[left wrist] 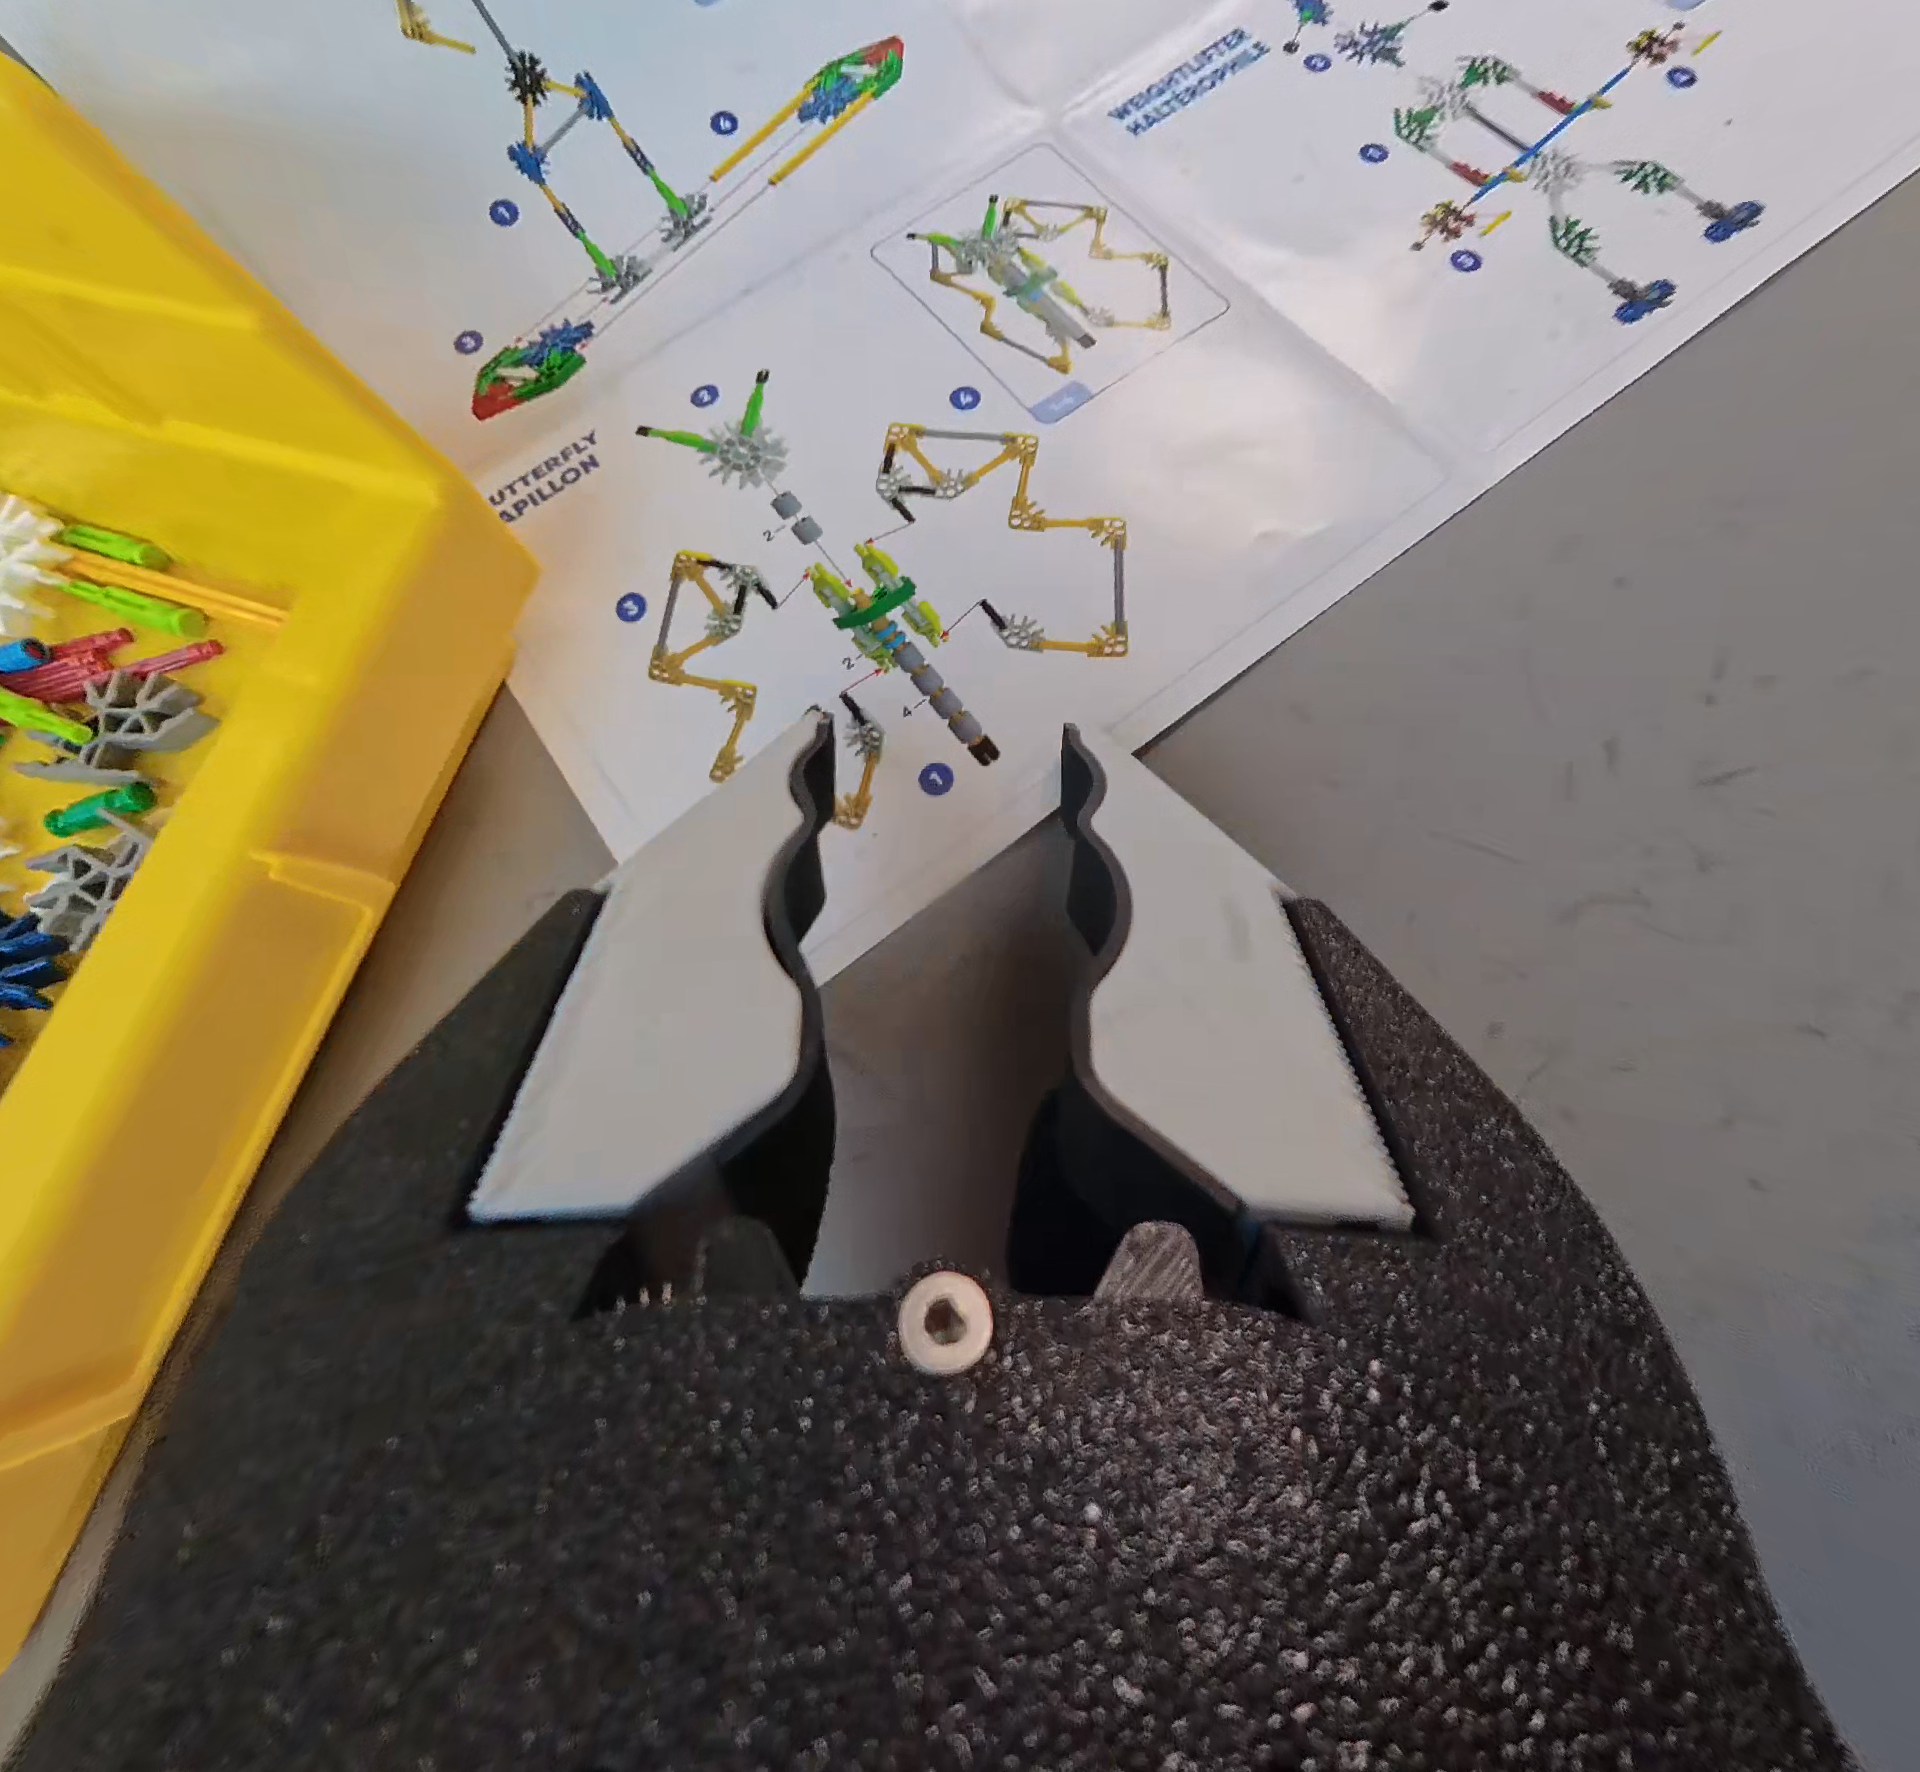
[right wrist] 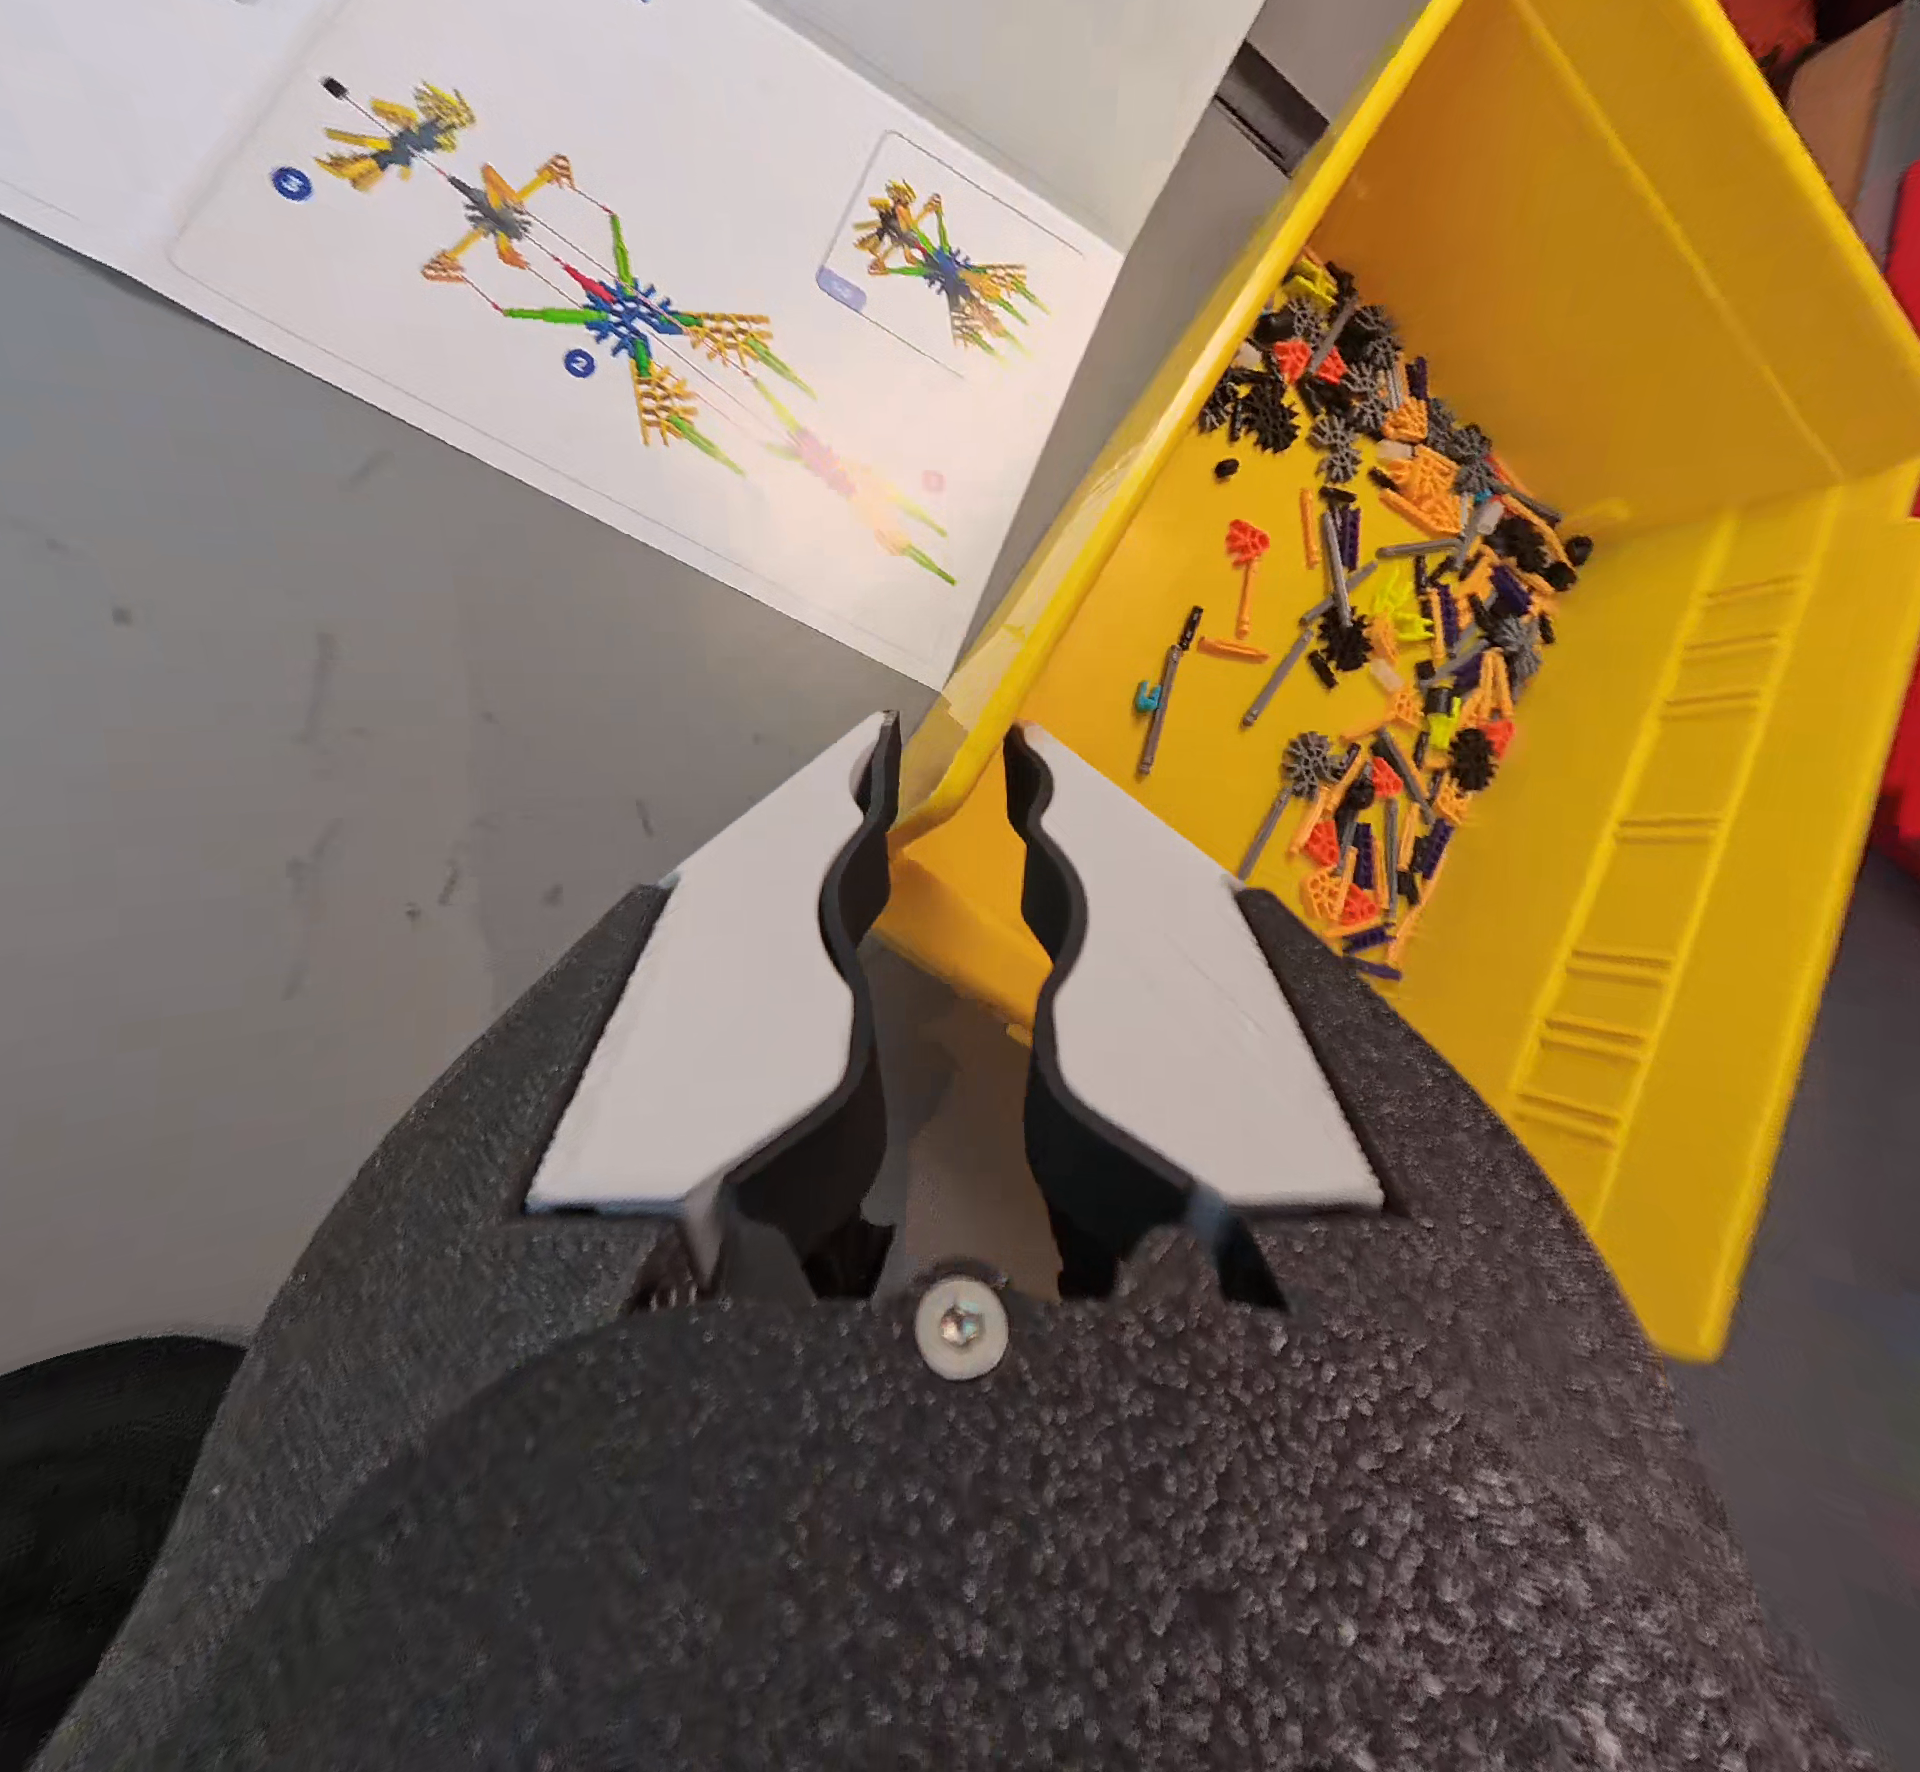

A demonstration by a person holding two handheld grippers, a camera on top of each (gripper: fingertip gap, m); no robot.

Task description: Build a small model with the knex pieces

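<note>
Left gripper (left wrist: 948, 756): jaws parted, nothing between them, hanging above grey table (left wrist: 1558, 787). Just ahead of tips, corner of instruction sheet (left wrist: 831, 268) with coloured build diagrams, spreading far forward. Left of gripper, yellow bin (left wrist: 260, 683) holding green, red, grey and blue construction pieces (left wrist: 104, 683).

Right gripper (right wrist: 951, 735): jaws parted, empty, tips straddling near corner of second yellow bin (right wrist: 1558, 268); contact unclear. Ahead-right inside bin, scatter of orange, black and grey small parts (right wrist: 1403, 600). Ahead-left, more of sheet on table.
</note>
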